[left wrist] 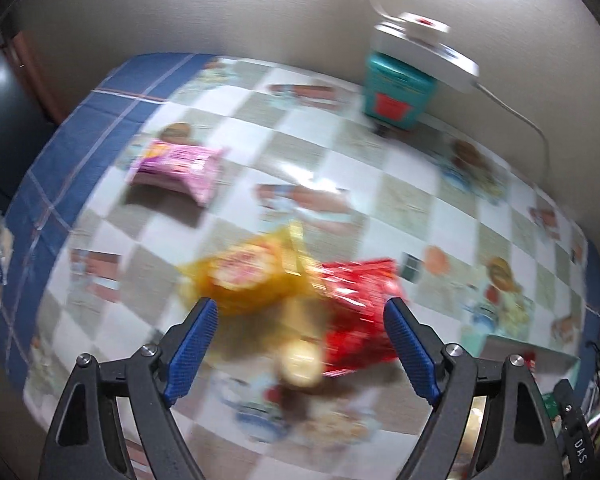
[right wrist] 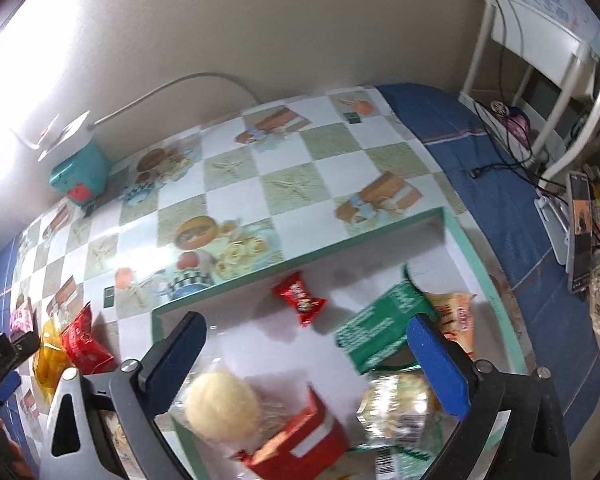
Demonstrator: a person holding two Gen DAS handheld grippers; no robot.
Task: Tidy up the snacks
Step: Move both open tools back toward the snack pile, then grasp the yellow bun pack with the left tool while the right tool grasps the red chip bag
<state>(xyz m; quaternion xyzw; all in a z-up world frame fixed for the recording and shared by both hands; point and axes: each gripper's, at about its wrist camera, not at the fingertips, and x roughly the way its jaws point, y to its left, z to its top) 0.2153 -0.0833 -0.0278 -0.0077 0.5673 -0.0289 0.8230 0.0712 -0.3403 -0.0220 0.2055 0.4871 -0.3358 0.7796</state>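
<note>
The right hand-held gripper [right wrist: 306,364] hangs tilted steeply down over the white box [right wrist: 452,216], its blue pads wide apart and pressing on nothing. Below them lie snacks already put away: a clear bag with a round pale cake [right wrist: 220,404], a red carton [right wrist: 300,440], a green packet [right wrist: 376,332], a beige packet [right wrist: 456,316] and, further in, a small red sweet [right wrist: 300,298]. I judge a drop into the box has just finished on this side.

The left hand-held gripper [left wrist: 300,312] also points steeply down, its pads apart with nothing clamped. Just ahead of its tips, on the checked table [left wrist: 400,200], lie a yellow packet [left wrist: 244,276] and a red packet [left wrist: 360,300], touching each other; the view is badly blurred. Well beyond, near the far left edge, sits a pink packet [left wrist: 176,168], and at the back by the wall a teal box [left wrist: 396,96].

The next move, as I read it, calls for lowering the left pads around one loose packet, squeezing, and carrying it to the box
</note>
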